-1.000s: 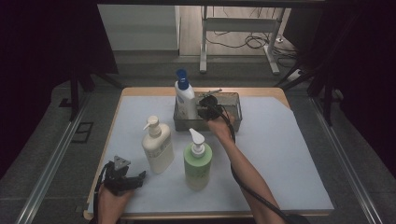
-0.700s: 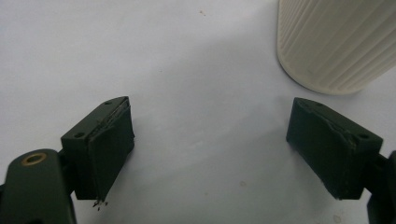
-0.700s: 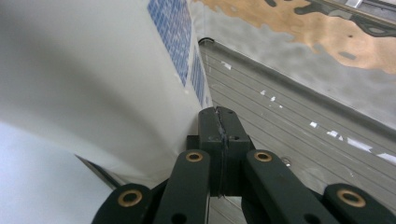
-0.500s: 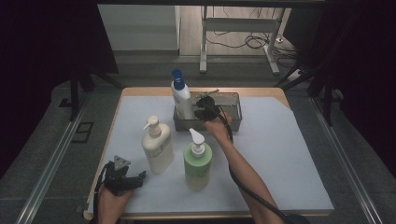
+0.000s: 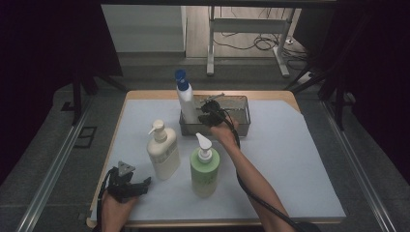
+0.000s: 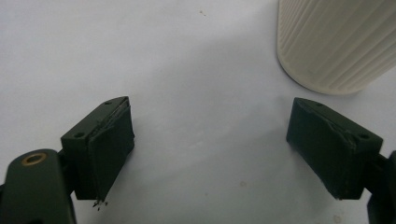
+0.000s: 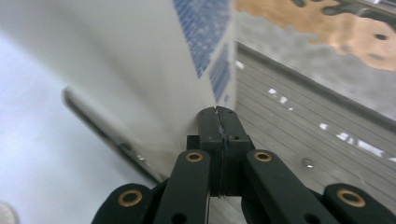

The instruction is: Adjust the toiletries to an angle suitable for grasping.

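The white bottle with the blue cap (image 5: 185, 99) stands at the left end of the grey metal tray (image 5: 241, 126) at the far side of the table, leaning slightly to the left. Whether it rests inside the tray or against its outer wall is hard to tell from above. Your right gripper (image 5: 209, 110) sits just beside it, over the tray, and your hand hides most of the tray's middle. In the right gripper view the jaws are pressed fully together with nothing between them (image 7: 218, 122), and their tips lie right against the bottle's white side (image 7: 140, 70), below its blue printed label, which is too blurred to read. The tray's rim (image 7: 112, 135) crosses that view as a smeared dark line, and the tray's ribbed floor lies to the right.

Nearer you, the cream pump bottle (image 5: 162, 151) and the green pump bottle (image 5: 204, 166) stand upright on the pale sheet (image 5: 290, 159), a little apart from each other and well apart from the tray.

Your left gripper (image 5: 131, 183) lies low at the near left corner of the table. Its jaws stand wide apart over bare sheet with nothing between them (image 6: 210, 154). The ribbed base of the cream pump bottle (image 6: 336, 42) is cut off at the top right of that view, just beyond the right-hand jaw.
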Demonstrator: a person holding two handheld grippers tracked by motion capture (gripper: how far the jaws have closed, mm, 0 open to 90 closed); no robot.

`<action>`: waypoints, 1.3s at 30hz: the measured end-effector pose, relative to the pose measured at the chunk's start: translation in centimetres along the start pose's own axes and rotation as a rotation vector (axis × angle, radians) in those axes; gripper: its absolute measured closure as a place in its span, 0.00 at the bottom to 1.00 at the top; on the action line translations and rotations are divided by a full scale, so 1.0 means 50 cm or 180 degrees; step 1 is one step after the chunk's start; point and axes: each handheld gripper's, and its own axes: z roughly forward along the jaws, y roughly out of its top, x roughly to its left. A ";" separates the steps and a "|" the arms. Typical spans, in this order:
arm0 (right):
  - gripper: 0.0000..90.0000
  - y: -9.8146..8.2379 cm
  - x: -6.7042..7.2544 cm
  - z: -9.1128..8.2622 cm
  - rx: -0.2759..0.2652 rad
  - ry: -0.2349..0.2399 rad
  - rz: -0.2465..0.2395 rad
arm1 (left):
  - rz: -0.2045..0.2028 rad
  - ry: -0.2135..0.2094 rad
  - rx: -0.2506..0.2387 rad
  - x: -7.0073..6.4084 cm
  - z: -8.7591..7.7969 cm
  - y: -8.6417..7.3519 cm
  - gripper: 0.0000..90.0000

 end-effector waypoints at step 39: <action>0.66 -0.017 -0.006 -0.069 -0.0216 0.0126 -0.0198 | 0.0006 -0.0004 0.0006 0.000 0.000 0.000 0.16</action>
